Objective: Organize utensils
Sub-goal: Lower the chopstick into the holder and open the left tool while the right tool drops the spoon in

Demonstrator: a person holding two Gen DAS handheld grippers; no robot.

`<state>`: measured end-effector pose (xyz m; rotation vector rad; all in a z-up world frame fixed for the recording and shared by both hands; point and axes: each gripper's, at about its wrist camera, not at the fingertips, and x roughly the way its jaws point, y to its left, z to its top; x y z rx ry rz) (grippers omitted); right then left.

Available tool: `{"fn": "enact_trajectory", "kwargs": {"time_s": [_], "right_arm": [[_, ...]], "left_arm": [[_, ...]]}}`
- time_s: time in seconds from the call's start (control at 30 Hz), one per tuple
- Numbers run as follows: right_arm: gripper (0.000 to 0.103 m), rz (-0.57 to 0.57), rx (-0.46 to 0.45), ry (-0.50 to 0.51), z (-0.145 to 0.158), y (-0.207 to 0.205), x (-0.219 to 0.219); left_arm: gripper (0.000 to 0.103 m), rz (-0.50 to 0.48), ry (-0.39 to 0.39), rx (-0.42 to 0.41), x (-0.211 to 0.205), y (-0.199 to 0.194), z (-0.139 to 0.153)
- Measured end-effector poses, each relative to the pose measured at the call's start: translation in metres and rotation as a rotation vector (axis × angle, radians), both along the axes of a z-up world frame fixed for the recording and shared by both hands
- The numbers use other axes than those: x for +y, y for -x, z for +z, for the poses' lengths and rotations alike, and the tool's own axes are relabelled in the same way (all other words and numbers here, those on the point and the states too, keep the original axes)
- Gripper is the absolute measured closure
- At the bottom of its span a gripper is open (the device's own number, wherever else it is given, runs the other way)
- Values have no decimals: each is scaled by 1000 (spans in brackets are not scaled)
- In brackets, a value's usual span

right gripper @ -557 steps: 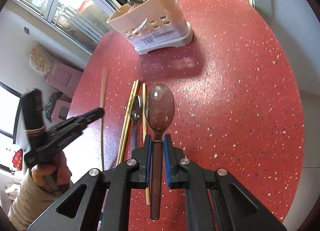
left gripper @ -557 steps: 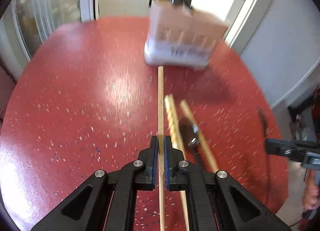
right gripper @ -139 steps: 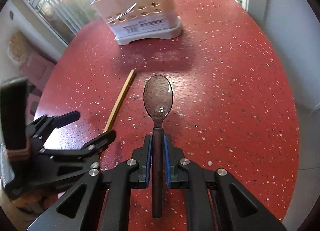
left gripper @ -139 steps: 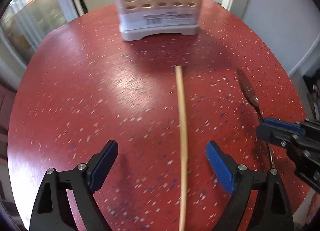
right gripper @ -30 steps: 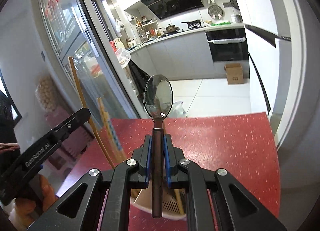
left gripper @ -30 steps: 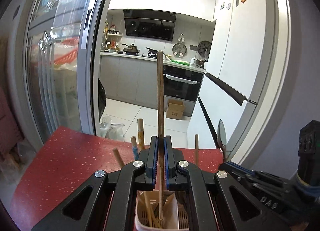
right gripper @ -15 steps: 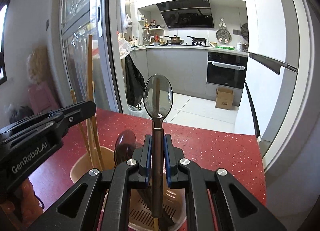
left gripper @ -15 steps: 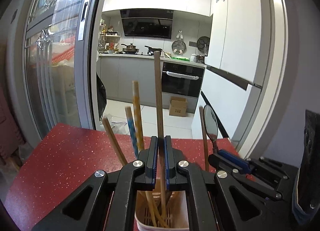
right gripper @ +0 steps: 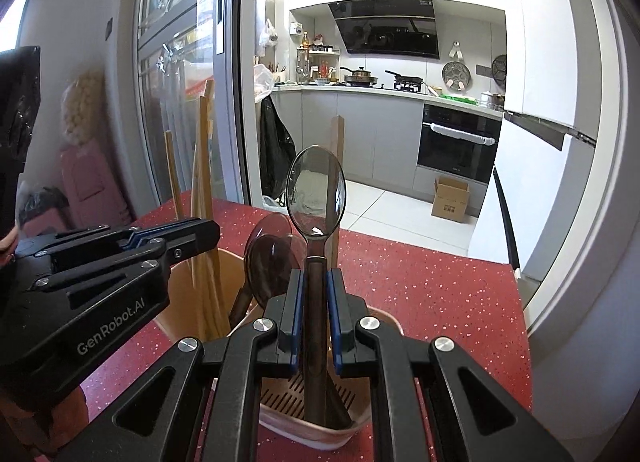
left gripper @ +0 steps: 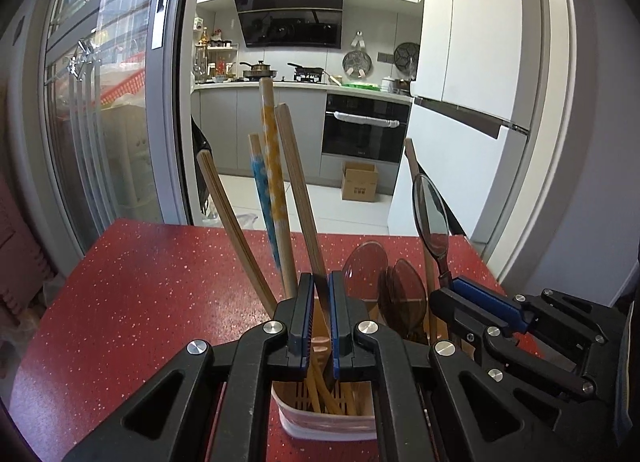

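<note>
Now that you have brought both tools down from above the holder [left gripper: 326, 428], your left gripper [left gripper: 319, 314] clamps the chopstick [left gripper: 298, 197] and your right gripper [right gripper: 316, 310] the spoon [right gripper: 316, 197], lower ends inside it, so releasing should finish both placements.

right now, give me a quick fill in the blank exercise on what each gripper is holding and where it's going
1. The left gripper is shut on a wooden ____.
2. The right gripper is shut on the dark handle of a ____.
3. Both items point down into the utensil holder, which stands on a ____ speckled table.
4. The spoon is held with its bowl pointing ____.

Missing words: chopstick; spoon; red; up
</note>
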<state>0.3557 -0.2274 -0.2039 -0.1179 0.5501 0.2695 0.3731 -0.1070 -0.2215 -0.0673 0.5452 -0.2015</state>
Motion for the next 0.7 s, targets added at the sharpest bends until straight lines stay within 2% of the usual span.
{"fn": "enact_trajectory", "kwargs": {"time_s": [0.27, 0.53, 0.7], "right_arm": [[90, -12, 15, -35, -1, 4, -8], [90, 5, -11, -33, 4, -4, -4], [90, 27, -8, -3, -7, -2, 1]], "left_arm": [[68, -13, -33, 26, 2, 4, -5], [68, -41, 27, 53, 16, 4, -5], [68, -54, 18, 63, 17, 5, -5]]}}
